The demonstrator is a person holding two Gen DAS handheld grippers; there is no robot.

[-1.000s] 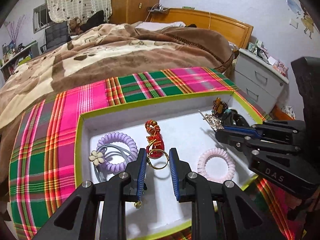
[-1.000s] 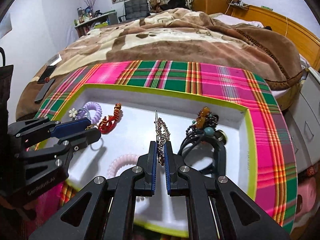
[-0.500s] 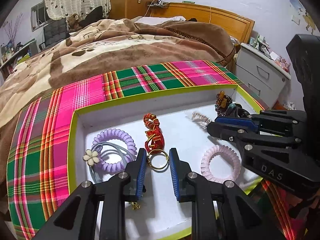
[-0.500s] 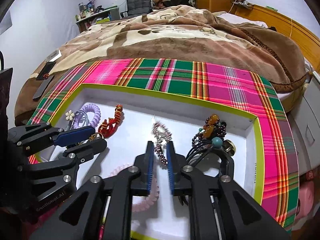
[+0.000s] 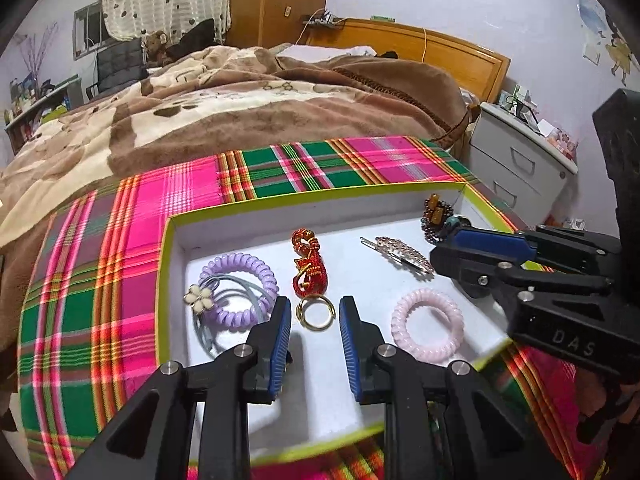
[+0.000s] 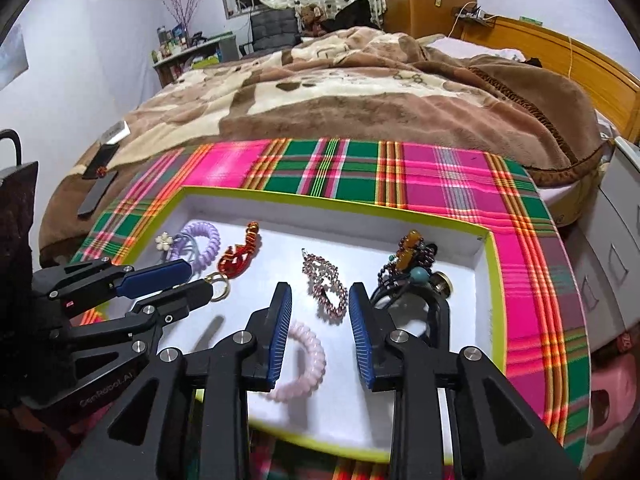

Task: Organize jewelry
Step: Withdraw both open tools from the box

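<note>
A white tray with a lime rim (image 5: 168, 240) (image 6: 320, 198) holds the jewelry. My left gripper (image 5: 314, 318) hangs over its near side with jaws opening. The gold ring (image 5: 316, 314) of a red knotted charm (image 5: 308, 268) lies between the tips, and the pads do not press on it. My right gripper (image 6: 319, 300) also has jaws opening; a rhinestone hair clip (image 6: 324, 284) (image 5: 404, 254) lies loose on the tray floor between its fingers. A purple coil tie with a flower (image 5: 240, 284), a pink coil tie (image 5: 426, 326) and a beaded bracelet cluster (image 6: 412, 260) rest in the tray.
The tray sits on a pink and green plaid cloth (image 5: 280, 168) spread over a bed with a brown blanket (image 5: 240, 112). A grey drawer cabinet (image 5: 516, 160) stands to the right. A dark flat device (image 6: 96, 196) lies on the blanket at left.
My right gripper went from shut on the rhinestone clip to open, and the clip now lies flat on the tray. The left jaws widened a little around the gold ring.
</note>
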